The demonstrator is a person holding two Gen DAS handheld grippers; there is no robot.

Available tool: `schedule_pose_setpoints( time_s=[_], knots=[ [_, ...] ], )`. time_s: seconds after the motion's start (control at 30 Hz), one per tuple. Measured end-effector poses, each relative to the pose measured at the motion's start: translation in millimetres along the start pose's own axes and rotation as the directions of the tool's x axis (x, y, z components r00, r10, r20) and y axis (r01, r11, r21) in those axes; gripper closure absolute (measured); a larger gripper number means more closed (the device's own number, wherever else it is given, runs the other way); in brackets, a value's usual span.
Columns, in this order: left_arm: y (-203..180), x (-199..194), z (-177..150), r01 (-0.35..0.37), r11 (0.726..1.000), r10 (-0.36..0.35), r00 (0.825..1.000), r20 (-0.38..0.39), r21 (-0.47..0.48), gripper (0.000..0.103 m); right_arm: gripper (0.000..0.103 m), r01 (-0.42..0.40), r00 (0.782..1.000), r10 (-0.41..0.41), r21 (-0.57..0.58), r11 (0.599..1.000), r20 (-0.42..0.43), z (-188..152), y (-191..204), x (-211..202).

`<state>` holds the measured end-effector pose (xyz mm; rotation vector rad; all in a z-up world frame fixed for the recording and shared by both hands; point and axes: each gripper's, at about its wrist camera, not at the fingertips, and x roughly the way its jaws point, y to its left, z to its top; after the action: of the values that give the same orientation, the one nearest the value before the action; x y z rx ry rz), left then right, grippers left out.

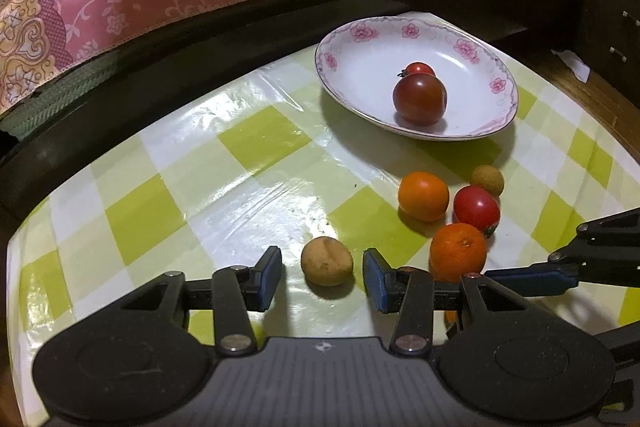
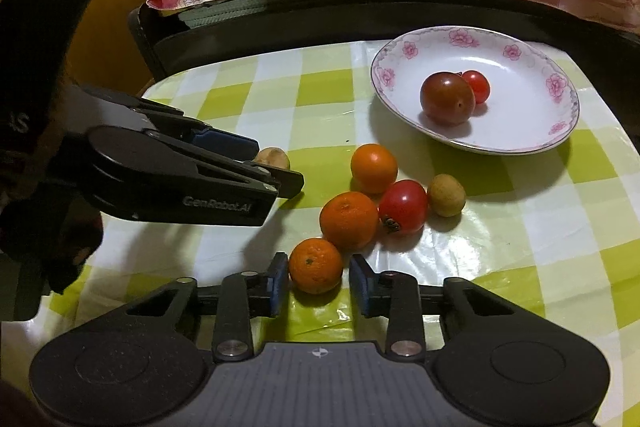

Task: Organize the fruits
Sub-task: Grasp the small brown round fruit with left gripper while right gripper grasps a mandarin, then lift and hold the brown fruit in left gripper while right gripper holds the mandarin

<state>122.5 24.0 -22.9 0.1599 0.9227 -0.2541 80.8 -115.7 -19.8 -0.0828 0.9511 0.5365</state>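
My right gripper [image 2: 319, 281] is angled steeply down at the table, its blue pads bracketing a small orange [image 2: 315, 265], the left pad right at the peel and a thin gap on the other side, so not gripping. My left gripper [image 1: 322, 277] tilts down the same way, jaws apart around a tan round fruit [image 1: 327, 261] with clear space on both sides. Beyond lie two more oranges [image 2: 349, 220], a red tomato [image 2: 403, 207] and another tan fruit [image 2: 446, 195], then the flowered plate [image 2: 532, 143] holding two tomatoes [image 2: 447, 98] on the green checked cloth [image 2: 224, 95].
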Motion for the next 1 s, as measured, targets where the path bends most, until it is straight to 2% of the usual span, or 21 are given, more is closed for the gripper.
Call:
schedule_pose_setpoints(
  time_s=[0.17,0.43,1.0],
  knots=[
    [-2.3,-0.1,-0.7,-0.002,1.0,0.002,1.0,0.006,0.002,0.066,0.078,-0.007,1.0,0.007,0.002,1.0,-0.007,0.5,-0.5,-1.4],
    [-5.5,-7.4,-0.2,0.014,1.0,-0.014,1.0,-0.011,0.005,0.067,0.079,0.02,1.0,-0.02,0.007,1.0,-0.011,-1.7,-3.1,-8.4],
    [-22.7,-35.6,-20.5,0.028,0.999,-0.025,0.998,-0.059,0.045,0.067,0.079,0.177,0.984,-0.178,-0.056,0.983,-0.002,-12.4,-9.4,-25.7]
  ],
)
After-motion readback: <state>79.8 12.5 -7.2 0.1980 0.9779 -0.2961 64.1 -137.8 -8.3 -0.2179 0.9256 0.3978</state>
